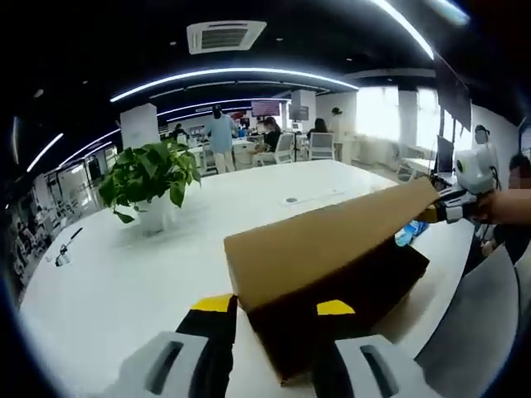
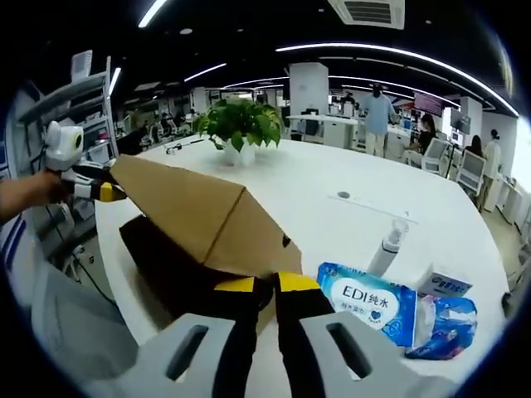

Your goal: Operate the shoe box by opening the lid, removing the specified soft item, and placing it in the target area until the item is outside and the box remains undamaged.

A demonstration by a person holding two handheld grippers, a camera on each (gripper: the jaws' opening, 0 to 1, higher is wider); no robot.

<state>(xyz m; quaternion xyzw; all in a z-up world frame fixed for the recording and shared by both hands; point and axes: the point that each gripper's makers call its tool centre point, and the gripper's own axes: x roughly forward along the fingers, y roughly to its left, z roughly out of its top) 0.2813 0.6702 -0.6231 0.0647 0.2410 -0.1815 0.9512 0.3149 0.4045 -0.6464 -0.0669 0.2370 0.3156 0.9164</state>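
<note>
A brown cardboard shoe box lid is raised and tilted over the dark box base on the white table. In the left gripper view my left gripper has the lid's near corner between its yellow-tipped jaws. At the lid's far end my right gripper pinches the edge. In the right gripper view my right gripper is shut on the lid, the base lies dark beneath, and my left gripper holds the far corner. The inside of the box is hidden.
A potted green plant stands farther in on the table. Beside the box lie a blue wipes pack, a white pump bottle and a smaller packet. People stand among desks at the back.
</note>
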